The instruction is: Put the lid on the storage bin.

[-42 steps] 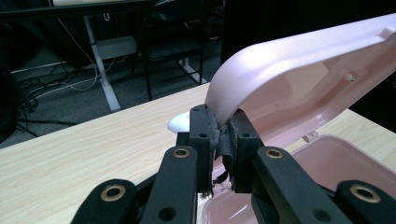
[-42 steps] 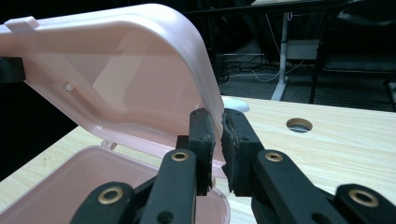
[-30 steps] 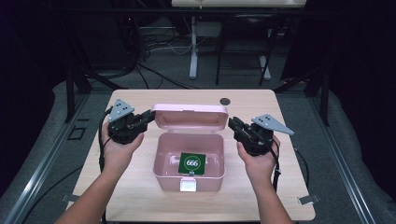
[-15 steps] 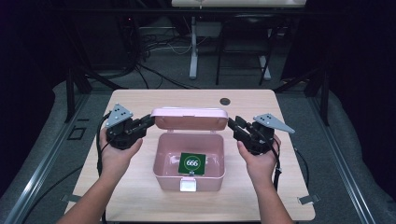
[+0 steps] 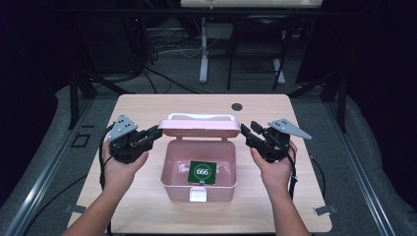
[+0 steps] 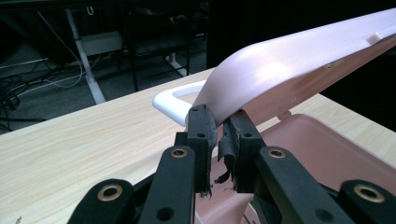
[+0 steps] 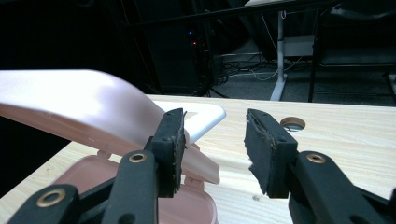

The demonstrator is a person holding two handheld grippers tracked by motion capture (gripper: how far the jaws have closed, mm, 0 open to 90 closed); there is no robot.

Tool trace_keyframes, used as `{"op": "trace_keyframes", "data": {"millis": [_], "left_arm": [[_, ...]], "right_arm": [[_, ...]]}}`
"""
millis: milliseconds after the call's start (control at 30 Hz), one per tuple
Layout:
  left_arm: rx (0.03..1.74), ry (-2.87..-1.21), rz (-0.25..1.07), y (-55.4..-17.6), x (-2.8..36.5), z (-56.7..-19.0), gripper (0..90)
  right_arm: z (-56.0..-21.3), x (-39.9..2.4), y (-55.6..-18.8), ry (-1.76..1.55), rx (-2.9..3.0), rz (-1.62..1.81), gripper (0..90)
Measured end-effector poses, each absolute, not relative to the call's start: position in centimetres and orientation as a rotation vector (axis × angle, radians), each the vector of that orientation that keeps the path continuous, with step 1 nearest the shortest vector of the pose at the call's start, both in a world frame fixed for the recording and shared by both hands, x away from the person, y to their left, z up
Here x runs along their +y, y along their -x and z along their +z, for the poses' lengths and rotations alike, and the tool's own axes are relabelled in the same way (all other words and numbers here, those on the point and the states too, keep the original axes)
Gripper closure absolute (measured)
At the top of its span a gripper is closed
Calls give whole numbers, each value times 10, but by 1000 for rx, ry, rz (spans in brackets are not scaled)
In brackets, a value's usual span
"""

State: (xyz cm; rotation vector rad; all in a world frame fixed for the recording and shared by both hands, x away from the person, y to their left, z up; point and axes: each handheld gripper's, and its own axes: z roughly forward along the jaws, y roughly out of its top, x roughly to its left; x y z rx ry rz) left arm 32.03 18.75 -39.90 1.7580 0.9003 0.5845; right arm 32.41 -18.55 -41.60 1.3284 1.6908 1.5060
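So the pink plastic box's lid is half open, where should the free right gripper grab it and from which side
Probably the pink lid's right end edge, coming in sideways from the box's right. That thin rim juts past the hinge toward the open right gripper, mirroring the left gripper, which is shut on the opposite end. The white handle on top is an alternative.

Left tool (image 5: 156,132) pinched nearly closed, right tool (image 5: 244,131) jaws apart, both forearms reaching forward
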Motion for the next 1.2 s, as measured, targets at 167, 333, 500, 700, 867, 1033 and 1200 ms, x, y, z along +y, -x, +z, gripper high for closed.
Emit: {"op": "trace_keyframes", "data": {"millis": [167,333,500,700,867,1033,1200], "left_arm": [[896,-1760,573,-317,189,-400,797],[887,-1758,566,-313,189,-400,777],[878,-1765,562,-310,190,-400,755],[867,-1776,544,-305,191,-402,735],[860,-1780,536,-301,192,-404,719],[856,-1786,531,-298,192,-407,705],[853,-1785,523,-294,193,-409,693]], "right_arm": [[-416,-185,-325,-1336,1684,1506,569],[-415,-186,-325,-1337,1685,1514,531],[-415,-186,-326,-1332,1697,1517,512],[-415,-186,-327,-1334,1719,1516,499],[-415,-186,-327,-1334,1736,1518,492],[-415,-186,-327,-1324,1746,1502,497],[-416,-187,-327,-1330,1754,1502,505]]}}
